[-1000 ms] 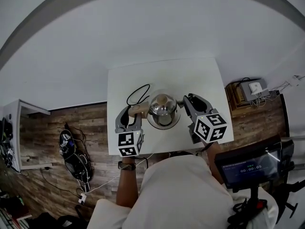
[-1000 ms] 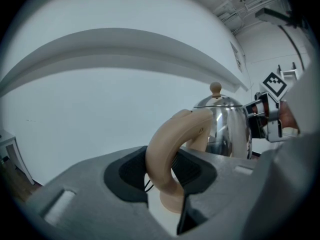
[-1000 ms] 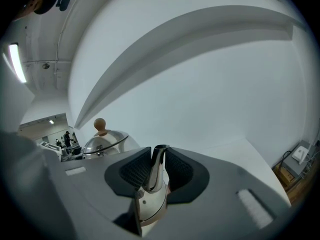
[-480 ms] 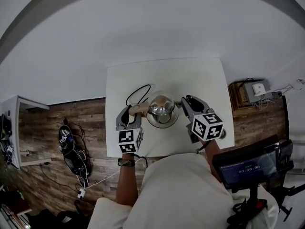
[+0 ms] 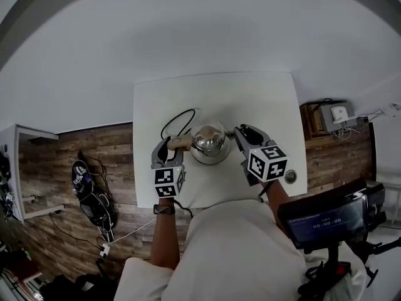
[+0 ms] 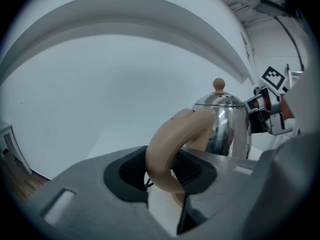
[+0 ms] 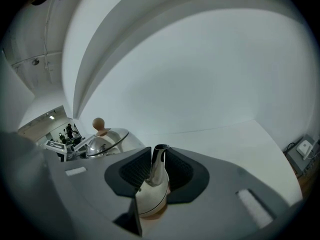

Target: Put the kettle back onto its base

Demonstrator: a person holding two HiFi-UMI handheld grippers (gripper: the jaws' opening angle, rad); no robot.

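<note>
A steel kettle (image 5: 208,139) with a wooden lid knob (image 6: 218,84) hangs right over its round base (image 5: 210,157) on the white table (image 5: 263,99); whether it touches the base I cannot tell. My left gripper (image 5: 168,150) is shut on the kettle's curved beige handle (image 6: 164,156). On the other side, the right gripper (image 5: 243,137) is shut on the thin steel spout (image 7: 159,166). The right gripper view also shows the lid (image 7: 106,140) and its knob (image 7: 98,124). The kettle's shiny body (image 6: 229,129) fills the left gripper view's right side.
A black cord (image 5: 177,120) loops on the table behind the left gripper. A small round thing (image 5: 290,176) lies near the table's front right corner. A low cabinet (image 5: 326,115) stands right of the table, a screen (image 5: 322,221) beside the person.
Both grippers have sunk towards the table with the kettle between them, and it now looks smaller and closer to the base. Both grips are unchanged.
</note>
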